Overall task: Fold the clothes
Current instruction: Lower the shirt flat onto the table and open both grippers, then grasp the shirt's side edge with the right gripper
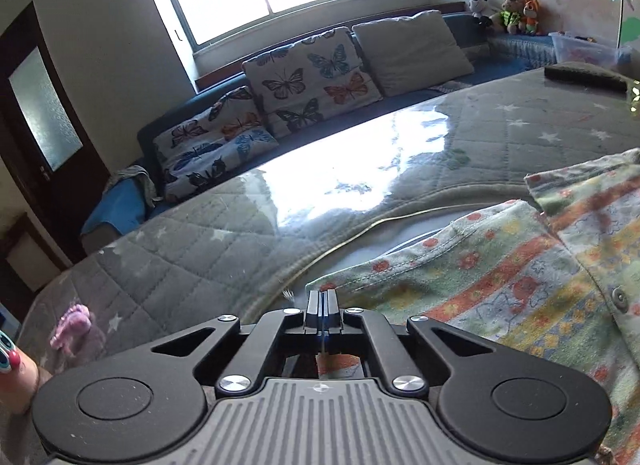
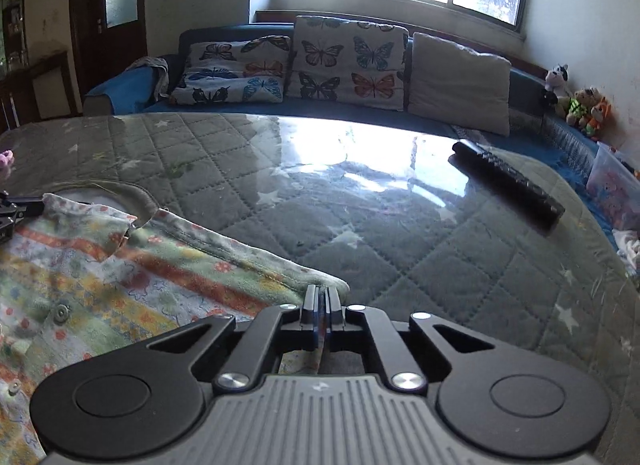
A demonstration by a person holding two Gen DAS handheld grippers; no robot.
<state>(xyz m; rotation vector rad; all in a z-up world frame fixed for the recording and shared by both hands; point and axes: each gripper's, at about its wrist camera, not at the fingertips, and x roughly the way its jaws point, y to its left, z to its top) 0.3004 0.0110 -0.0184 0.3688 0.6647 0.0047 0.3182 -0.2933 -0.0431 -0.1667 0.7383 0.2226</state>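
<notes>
Quilted table [image 2: 360, 225] ahead open; dark bar [image 2: 508, 181] far right only obstacle.

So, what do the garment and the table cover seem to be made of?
Garment: soft brushed cotton or fleece, probably; matte, fuzzy nap, stitched hems, metal snaps. Table cover: quilted grey fabric with stars, apparently under a clear glossy sheet, glass or plastic, since it mirrors the window.

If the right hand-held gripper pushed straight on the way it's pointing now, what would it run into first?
The right hand-held gripper, shut on the floral garment's edge, points down at the quilted table cover. Past the cloth it would likely meet that cover first; the dark flat object lies farther off, to the right.
</notes>
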